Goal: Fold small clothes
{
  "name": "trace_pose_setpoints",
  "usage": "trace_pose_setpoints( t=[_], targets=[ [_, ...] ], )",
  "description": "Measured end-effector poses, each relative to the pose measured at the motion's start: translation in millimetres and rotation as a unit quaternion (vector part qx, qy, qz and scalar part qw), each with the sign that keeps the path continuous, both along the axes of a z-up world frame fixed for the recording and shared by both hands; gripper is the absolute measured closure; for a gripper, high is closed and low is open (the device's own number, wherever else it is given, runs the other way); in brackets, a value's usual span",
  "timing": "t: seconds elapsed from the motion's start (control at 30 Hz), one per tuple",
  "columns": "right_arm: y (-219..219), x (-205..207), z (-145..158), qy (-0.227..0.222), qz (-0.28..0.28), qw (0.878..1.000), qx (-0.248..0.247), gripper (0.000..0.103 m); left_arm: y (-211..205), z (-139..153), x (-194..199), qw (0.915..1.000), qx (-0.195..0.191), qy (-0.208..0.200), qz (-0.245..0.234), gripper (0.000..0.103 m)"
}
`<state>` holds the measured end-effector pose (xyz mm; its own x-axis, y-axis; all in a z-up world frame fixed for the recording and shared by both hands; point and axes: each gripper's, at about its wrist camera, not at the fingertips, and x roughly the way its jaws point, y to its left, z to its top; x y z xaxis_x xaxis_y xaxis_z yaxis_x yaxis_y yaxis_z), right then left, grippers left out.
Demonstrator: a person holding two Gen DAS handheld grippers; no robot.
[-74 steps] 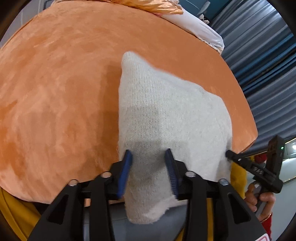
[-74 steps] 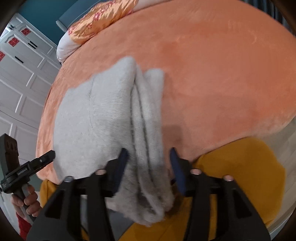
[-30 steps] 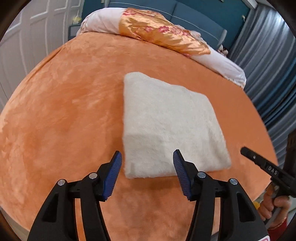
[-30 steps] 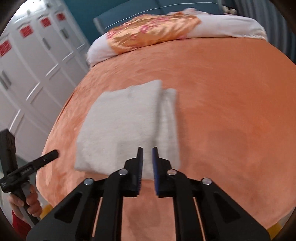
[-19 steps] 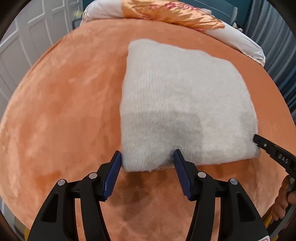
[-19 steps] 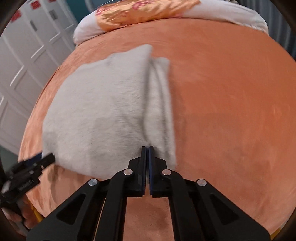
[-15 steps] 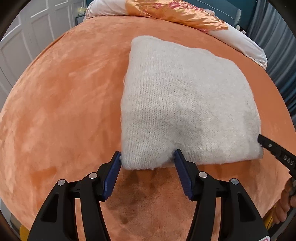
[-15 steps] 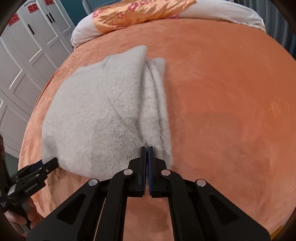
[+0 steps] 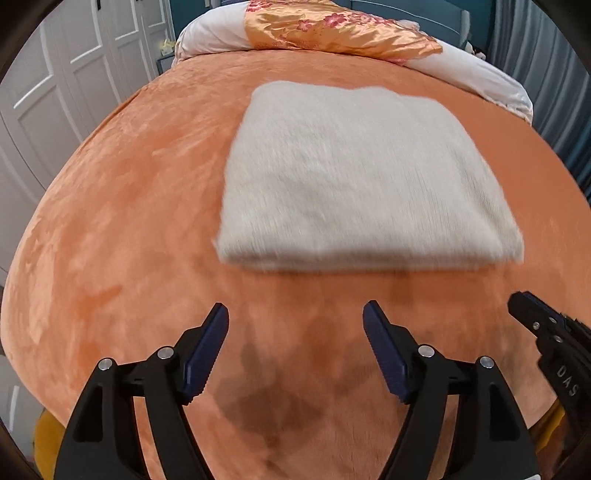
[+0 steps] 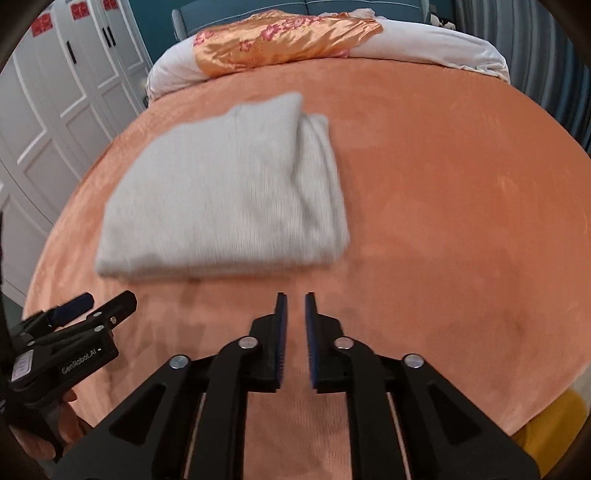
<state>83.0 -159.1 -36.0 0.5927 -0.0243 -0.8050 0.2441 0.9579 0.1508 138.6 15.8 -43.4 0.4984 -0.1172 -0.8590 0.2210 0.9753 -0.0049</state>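
Folded sweater (image 9: 362, 177) lies flat on the orange bedspread (image 9: 129, 229). My left gripper (image 9: 295, 328) has just widened, holding nothing. My right gripper (image 10: 291, 317) has just parted slightly, empty, short of the sweater.

Counting what is lying on the orange bed (image 9: 147, 221).
Showing one folded white knit garment (image 9: 362, 177), two grippers — left gripper (image 9: 295, 347) and right gripper (image 10: 291, 332) — one orange satin quilt (image 9: 332, 33) and one white pillow (image 10: 443, 40) sitting at the head.
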Motion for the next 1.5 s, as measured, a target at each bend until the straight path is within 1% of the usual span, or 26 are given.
trace_pose_setpoints(
  t=[0.03, 0.17, 0.2, 0.27, 0.33, 0.43, 0.57, 0.77, 0.8, 0.83, 0.97, 1.07, 1.3, 1.5],
  targets=[
    [3, -2, -4, -0.002, 0.001, 1.000, -0.007, 0.085, -3, -5, -6, 1.0000, 0.006, -0.002, -0.002, 0.031],
    [10, -13, -24, -0.007, 0.002, 1.000, -0.026, 0.083, -6, -20, -22, 0.9998, 0.012, -0.016, -0.007, 0.030],
    [12, -18, -26, -0.021, 0.003, 0.999, -0.036, 0.082, -6, -22, -26, 0.9996, 0.012, -0.027, -0.005, 0.028],
    [17, -22, -29, -0.032, 0.008, 0.998, -0.053, 0.079, -5, -25, -32, 0.9989, 0.011, -0.046, -0.003, 0.024],
    [22, -25, -32, -0.043, 0.012, 0.997, -0.066, 0.075, -2, -29, -33, 0.9982, 0.008, -0.060, 0.002, 0.017],
    [28, -28, -38, -0.057, 0.013, 0.995, -0.080, 0.068, 0, -34, -36, 0.9969, 0.002, -0.078, 0.003, 0.012],
    [41, -30, -43, -0.067, 0.012, 0.991, -0.119, 0.066, -1, -39, -41, 0.9948, 0.005, -0.102, -0.001, 0.010],
    [37, -32, -44, -0.070, 0.008, 0.991, -0.112, 0.064, 1, -43, -46, 0.9926, -0.004, -0.122, 0.001, 0.008],
    [37, -32, -44, -0.072, 0.007, 0.991, -0.109, 0.064, 2, -43, -45, 0.9927, -0.007, -0.121, 0.006, 0.005],
    [36, -32, -44, -0.072, 0.007, 0.992, -0.108, 0.063, 3, -44, -44, 0.9927, -0.010, -0.120, 0.007, 0.005],
    [36, -31, -44, -0.072, 0.006, 0.991, -0.112, 0.063, 4, -44, -45, 0.9924, -0.015, -0.122, 0.008, 0.005],
    [36, -31, -43, -0.065, -0.002, 0.992, -0.108, 0.062, 4, -43, -44, 0.9933, -0.014, -0.114, 0.008, 0.005],
    [33, -21, -36, -0.026, -0.021, 0.995, -0.095, 0.062, 3, -37, -30, 0.9980, -0.005, -0.062, 0.012, 0.005],
    [31, -17, -35, -0.011, -0.024, 0.995, -0.094, 0.062, 1, -35, -24, 0.9992, 0.002, -0.036, 0.016, 0.005]
  ],
)
